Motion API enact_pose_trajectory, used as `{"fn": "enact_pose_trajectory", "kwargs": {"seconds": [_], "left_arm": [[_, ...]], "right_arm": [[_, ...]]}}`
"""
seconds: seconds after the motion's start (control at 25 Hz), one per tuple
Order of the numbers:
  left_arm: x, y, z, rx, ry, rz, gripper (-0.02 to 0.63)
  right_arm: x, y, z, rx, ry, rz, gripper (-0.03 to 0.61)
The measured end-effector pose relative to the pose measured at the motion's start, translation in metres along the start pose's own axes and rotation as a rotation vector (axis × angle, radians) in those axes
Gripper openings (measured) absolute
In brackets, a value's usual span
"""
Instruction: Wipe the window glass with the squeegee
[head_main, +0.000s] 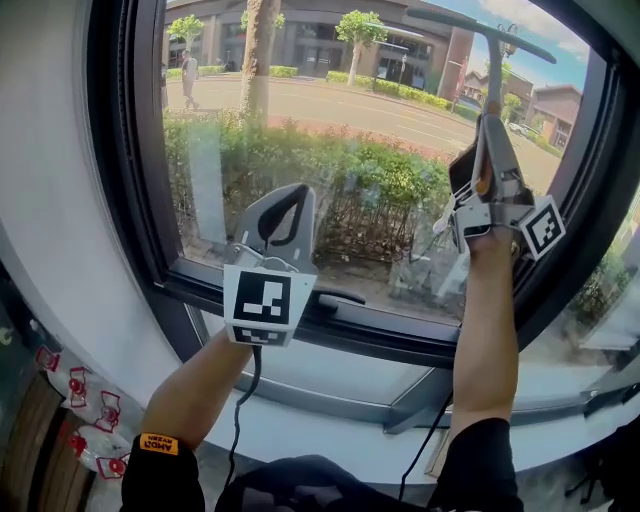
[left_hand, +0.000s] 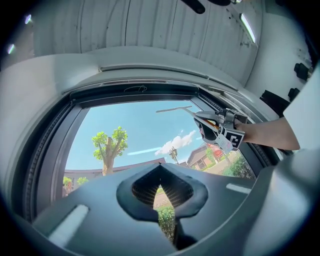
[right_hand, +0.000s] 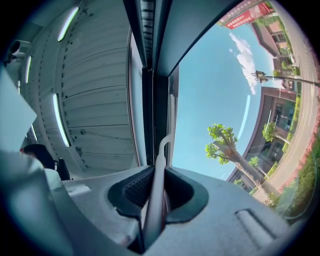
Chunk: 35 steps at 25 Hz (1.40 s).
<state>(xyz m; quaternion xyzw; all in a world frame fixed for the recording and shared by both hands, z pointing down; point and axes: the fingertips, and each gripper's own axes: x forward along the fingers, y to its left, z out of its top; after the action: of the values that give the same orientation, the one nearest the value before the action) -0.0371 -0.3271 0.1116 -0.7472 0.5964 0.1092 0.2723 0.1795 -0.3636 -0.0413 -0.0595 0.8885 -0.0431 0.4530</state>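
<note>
Packets (head_main: 88, 412): red-and-white items at the lower left of the head view, beside the wall; kind not legible.
Window frame (head_main: 118, 150): dark, running down the left side and along the bottom of the pane.
Passer-by (head_main: 188, 75): a person outside, upper left, on the pavement beyond the glass.
Tree (head_main: 258, 55): trunk outside, upper left of centre.
Left gripper (head_main: 285, 200): raised in front of the lower left part of the pane, below the tree; its fingers were drawn together with nothing between them, as its own view (left_hand: 160, 167) confirmed.
Cable (head_main: 238, 415): hung from the left gripper along the forearm.
Window glass (head_main: 340, 130): large pane filling the upper frame; a road and buildings showed through it.
Hedge (head_main: 385, 185): green shrubs outside, centre.
Latch (head_main: 338, 296): dark handle on the bottom rail, just right of the left gripper.
Sill (head_main: 340, 425): white ledge below the frame.
Right gripper (head_main: 490, 128): held high at the right of the pane, fingers clamped on the squeegee handle (right_hand: 156, 195).
Squeegee (head_main: 494, 60): upper right of the head view, handle upright in the right gripper, blade across the top corner of the pane; contact with the glass not determinable.
</note>
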Motion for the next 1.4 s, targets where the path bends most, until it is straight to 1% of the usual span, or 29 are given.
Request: {"fn": "enact_pose_trajectory", "kwargs": {"seconds": [0.2,0.44,0.88,1.0,1.12,1.28,1.4], "left_arm": [[-0.008,-0.015,-0.036,-0.037,0.066,-0.021,0.018],[-0.019,-0.026,-0.066,-0.061,0.122,-0.027,0.018],[-0.048,-0.049,-0.105,-0.079,0.172,-0.044,0.018],[-0.057,-0.054,-0.118,-0.079,0.195,-0.041,0.018],[-0.068,-0.06,-0.141,-0.094,0.232,-0.032,0.018],[-0.084,-0.071,-0.167,-0.124,0.283,-0.029,0.018],[-0.093,-0.078,-0.18,-0.119,0.307,-0.038,0.018]], "right_arm": [[-0.029,-0.003,-0.03,0.04,0.006,-0.014,0.049],[-0.065,-0.003,-0.053,0.065,0.007,-0.05,0.049],[-0.125,-0.006,-0.095,0.108,0.008,-0.096,0.049],[-0.137,-0.007,-0.103,0.115,0.005,-0.101,0.049],[-0.148,-0.008,-0.11,0.117,0.01,-0.109,0.049],[-0.156,-0.009,-0.111,0.115,0.018,-0.114,0.049],[-0.157,-0.01,-0.113,0.112,0.023,-0.112,0.049]]}}
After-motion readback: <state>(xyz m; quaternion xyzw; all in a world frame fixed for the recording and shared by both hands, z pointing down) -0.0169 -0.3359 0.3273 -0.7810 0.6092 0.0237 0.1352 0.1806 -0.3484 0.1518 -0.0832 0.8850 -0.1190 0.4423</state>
